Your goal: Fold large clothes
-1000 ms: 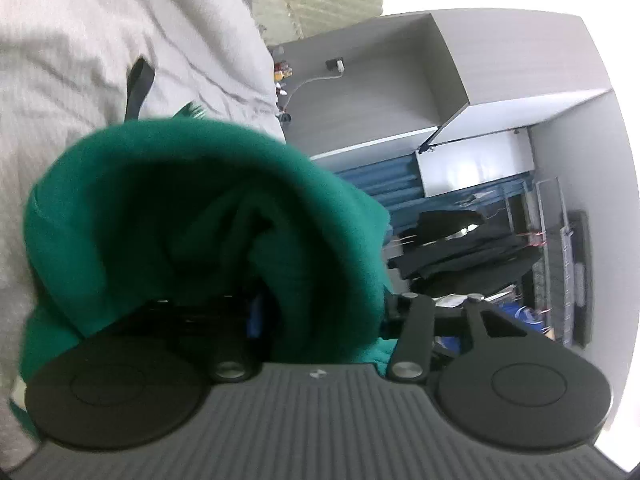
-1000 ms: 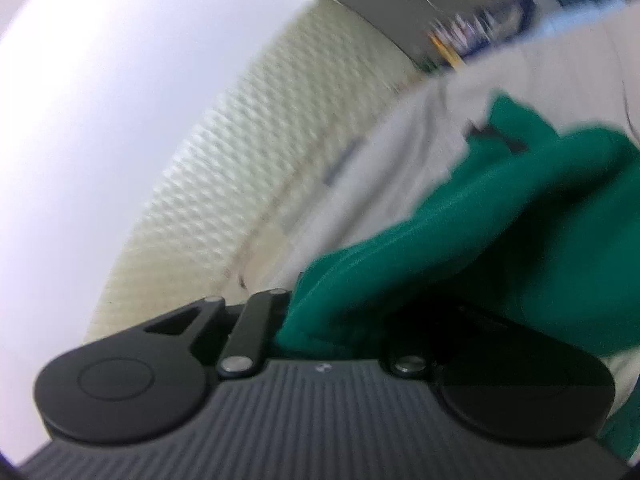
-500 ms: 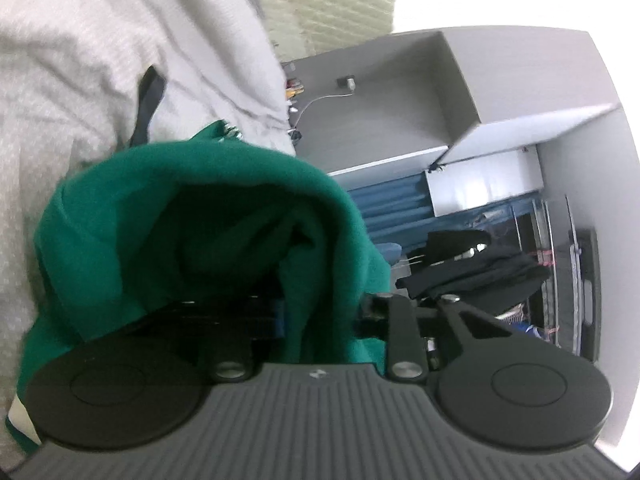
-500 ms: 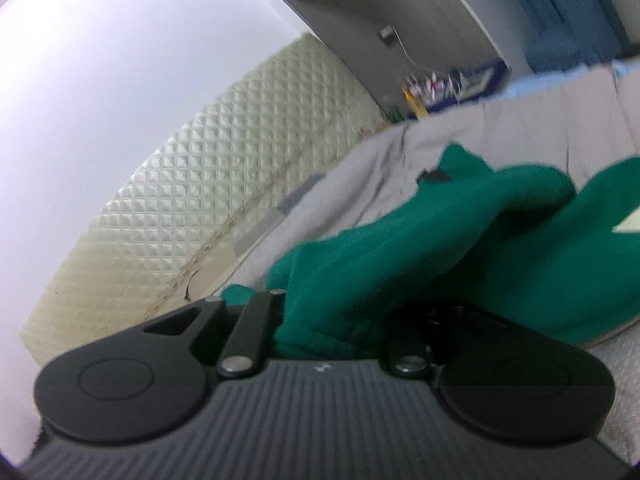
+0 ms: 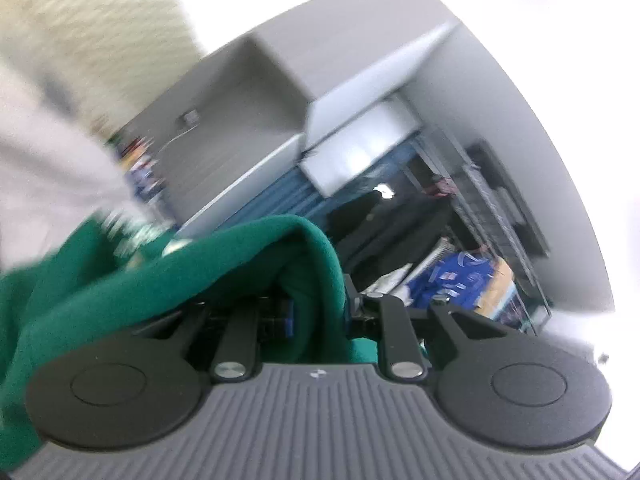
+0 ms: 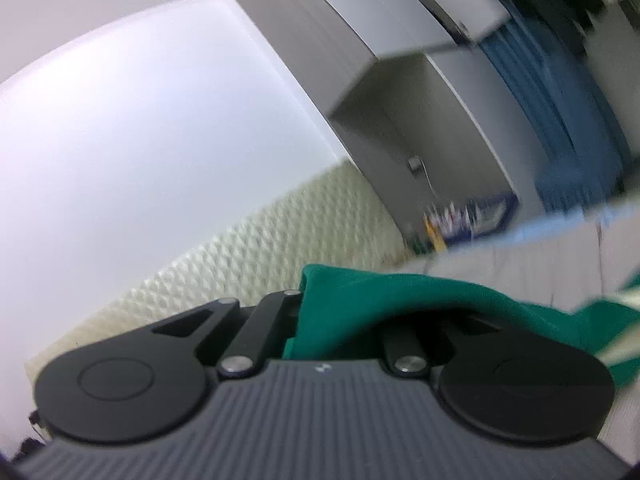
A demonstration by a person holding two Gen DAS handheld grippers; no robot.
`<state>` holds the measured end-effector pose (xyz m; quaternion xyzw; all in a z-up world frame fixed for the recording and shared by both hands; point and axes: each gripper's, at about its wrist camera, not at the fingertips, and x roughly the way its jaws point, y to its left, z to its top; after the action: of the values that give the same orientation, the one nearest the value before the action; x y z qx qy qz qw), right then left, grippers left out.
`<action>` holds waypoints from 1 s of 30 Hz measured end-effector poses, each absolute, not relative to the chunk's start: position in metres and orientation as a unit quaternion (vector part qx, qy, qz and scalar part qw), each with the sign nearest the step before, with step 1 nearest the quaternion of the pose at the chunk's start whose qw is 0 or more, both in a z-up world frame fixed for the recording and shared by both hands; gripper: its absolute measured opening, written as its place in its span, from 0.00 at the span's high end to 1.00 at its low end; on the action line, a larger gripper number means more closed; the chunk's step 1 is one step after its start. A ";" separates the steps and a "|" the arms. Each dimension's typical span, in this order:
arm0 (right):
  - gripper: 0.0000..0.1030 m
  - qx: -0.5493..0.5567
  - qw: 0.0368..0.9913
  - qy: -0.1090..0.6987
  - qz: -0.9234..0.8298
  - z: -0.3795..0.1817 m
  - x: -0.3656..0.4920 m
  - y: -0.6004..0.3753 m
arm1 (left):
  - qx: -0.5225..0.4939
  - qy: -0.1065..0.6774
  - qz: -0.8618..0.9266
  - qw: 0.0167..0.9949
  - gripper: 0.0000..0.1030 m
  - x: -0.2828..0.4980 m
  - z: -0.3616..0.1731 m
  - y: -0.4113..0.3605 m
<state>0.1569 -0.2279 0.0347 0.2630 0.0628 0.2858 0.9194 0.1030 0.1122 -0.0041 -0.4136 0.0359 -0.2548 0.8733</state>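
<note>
A green garment (image 5: 120, 292) hangs over and between the jaws of my left gripper (image 5: 316, 300), whose jaws are closing on the fold of cloth. The fingertips are hidden under the fabric. In the right wrist view the same green garment (image 6: 400, 292) passes through my right gripper (image 6: 340, 320), which is shut on it, and trails off to the right with a pale strip showing at its edge. Both grippers are held up off the pale grey bed sheet (image 6: 540, 272), pointing roughly level. Both views are blurred.
A cream quilted headboard (image 6: 280, 248) lines the white wall. A grey cabinet (image 5: 320, 60) stands beyond the bed with small items on its shelf. Blue curtains (image 6: 560, 120), dark clothes (image 5: 400, 220) on a wire rack and blue packages sit further off.
Both grippers have risen with the green cloth, so the bed has dropped out of most of each view and the room fills it. The left wrist has rolled and its jaws have narrowed.
</note>
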 end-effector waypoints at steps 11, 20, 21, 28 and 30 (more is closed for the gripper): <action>0.91 0.200 0.931 -0.059 0.300 0.251 0.123 -0.239 | -0.311 -0.065 -0.303 0.898 0.78 0.068 0.233 0.102; 0.91 0.130 0.938 -0.158 0.280 0.390 0.078 -0.246 | -0.256 -0.124 -0.326 0.902 0.78 0.036 0.379 0.097; 0.91 0.125 0.940 -0.157 0.274 0.394 0.083 -0.244 | -0.253 -0.120 -0.325 0.903 0.78 0.039 0.382 0.095; 0.91 0.145 0.956 -0.053 0.248 0.362 0.174 -0.257 | -0.244 -0.050 -0.302 0.920 0.78 0.118 0.330 0.082; 0.91 0.145 0.960 -0.020 0.238 0.340 0.210 -0.261 | -0.248 -0.022 -0.294 0.923 0.78 0.156 0.299 0.079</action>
<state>0.2100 -0.2605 0.3395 0.1454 -0.0198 0.2382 0.9601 0.1557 0.0790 0.2991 -0.2477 -0.0217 -0.2935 0.9231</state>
